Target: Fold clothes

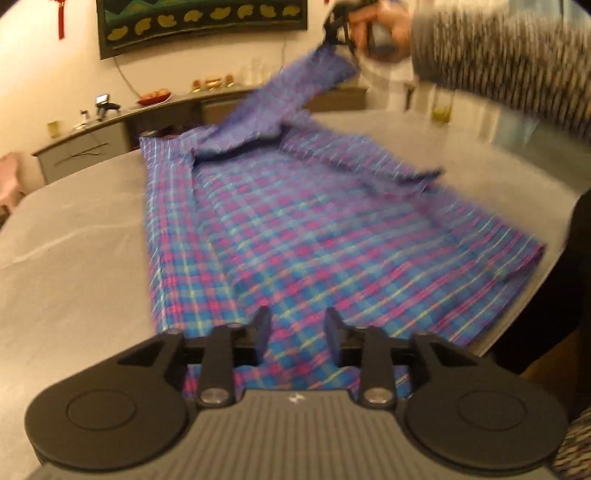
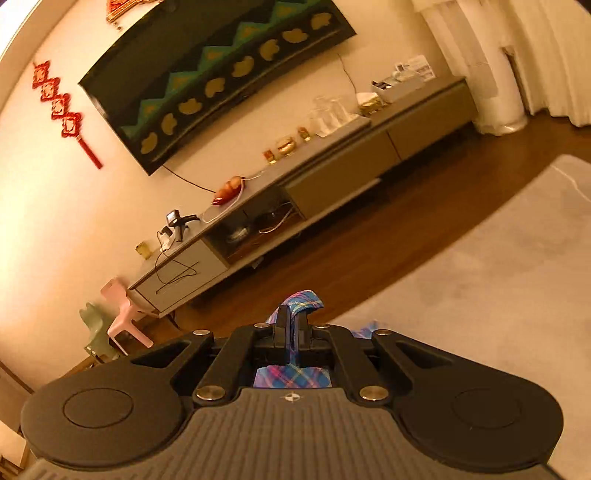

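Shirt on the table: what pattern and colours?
Plaid shirt: blue and purple with pink and pale yellow lines. Clearest in the left wrist view.

Home living room, wall TV [image 2: 218, 79], low sideboard [image 2: 295, 192], curtains [image 2: 535, 55]

Lighting is warm, yellow-orange indoor light in both views, moderate in level; no lamp is visible. The wall [image 2: 44, 206] is brightest beyond and to the left of the right hand-held gripper [image 2: 291, 325], fading toward the frame corners.

The left wrist view suffers heavy motion blur: the plaid garment [image 1: 295, 221] smears ahead of the left hand-held gripper [image 1: 297, 339], and the person's hand [image 1: 384, 33] and knit sleeve [image 1: 509, 62] at far right are streaked. The desk [image 1: 74, 258] shows a soft pale sheen, no hard glare.

The right wrist view is sharper, though tilted. Fisheye distortion bows the wall hanging [image 2: 221, 81] and sideboard [image 2: 332, 166]. Dark vignette occupies all corners.
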The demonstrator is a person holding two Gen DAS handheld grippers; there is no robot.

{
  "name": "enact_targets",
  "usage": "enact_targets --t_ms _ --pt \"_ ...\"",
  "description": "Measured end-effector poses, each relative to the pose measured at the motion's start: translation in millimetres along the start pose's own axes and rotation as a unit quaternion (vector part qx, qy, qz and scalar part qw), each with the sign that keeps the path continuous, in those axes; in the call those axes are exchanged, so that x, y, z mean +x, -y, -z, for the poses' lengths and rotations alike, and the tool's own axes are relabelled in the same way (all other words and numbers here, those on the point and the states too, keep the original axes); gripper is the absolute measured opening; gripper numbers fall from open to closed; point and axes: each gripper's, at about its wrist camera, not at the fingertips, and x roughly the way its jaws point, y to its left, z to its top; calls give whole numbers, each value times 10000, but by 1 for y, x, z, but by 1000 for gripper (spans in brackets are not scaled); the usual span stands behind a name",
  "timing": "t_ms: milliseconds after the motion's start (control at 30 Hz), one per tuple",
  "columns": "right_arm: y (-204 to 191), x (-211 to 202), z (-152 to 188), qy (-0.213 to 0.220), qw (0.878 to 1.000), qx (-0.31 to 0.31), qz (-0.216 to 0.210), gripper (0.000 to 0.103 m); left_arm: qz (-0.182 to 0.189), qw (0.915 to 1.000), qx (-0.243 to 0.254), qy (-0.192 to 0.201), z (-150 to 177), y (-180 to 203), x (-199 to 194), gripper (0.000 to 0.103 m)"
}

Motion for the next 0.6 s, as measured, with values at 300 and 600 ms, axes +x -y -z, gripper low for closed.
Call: enact_targets --t_ms 300,600 --pt "-113 -42 78 -666 9729 -1209 -1853 0 262 9691 -2289 881 -21 -104 -20 51" --pt "-138 -58 286 -2394 8947 -3407 -1615 0 303 9420 -3269 693 20 -138 -10 51"
